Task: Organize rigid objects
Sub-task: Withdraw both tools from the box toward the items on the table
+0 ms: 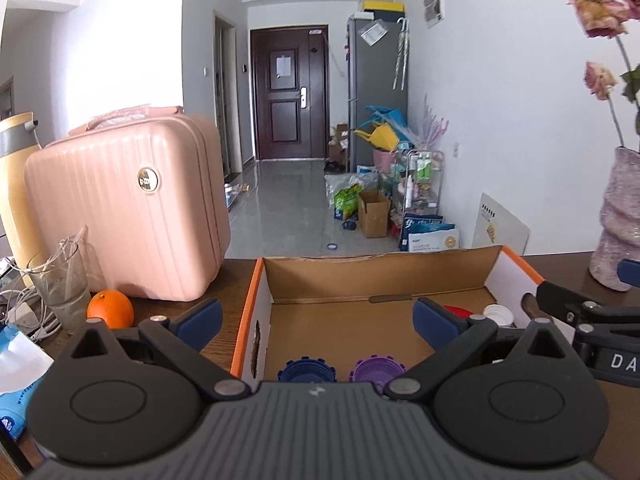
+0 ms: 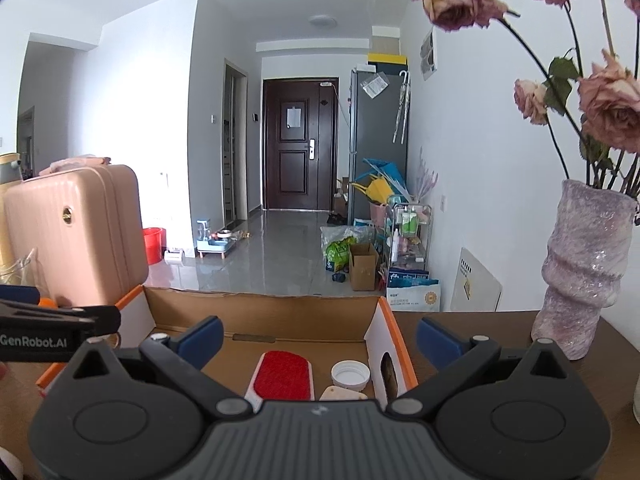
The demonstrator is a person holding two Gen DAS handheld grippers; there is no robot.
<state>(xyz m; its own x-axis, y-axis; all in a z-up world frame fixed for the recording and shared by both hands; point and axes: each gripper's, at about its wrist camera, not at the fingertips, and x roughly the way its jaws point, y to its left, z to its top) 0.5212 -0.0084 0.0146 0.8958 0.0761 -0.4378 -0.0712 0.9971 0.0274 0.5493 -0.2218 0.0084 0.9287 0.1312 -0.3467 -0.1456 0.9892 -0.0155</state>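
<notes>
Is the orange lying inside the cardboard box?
No, the round orange sits on the dark wooden table outside the open cardboard box, beside the pink suitcase.

Two close wrist views side by side over one cardboard box (image 1: 360, 276) (both facing the far door (image 2: 300, 144))

open cardboard box (image 1: 400, 276) with orange-edged walls, standing on the worktop. inside: dark blue notched cap (image 1: 306, 370) beside purple notched cap (image 1: 376, 369), red-faced brush (image 2: 285, 376), white cap (image 2: 350, 374) mouth up, pale wedge-shaped piece (image 2: 342, 393) near it.
</notes>
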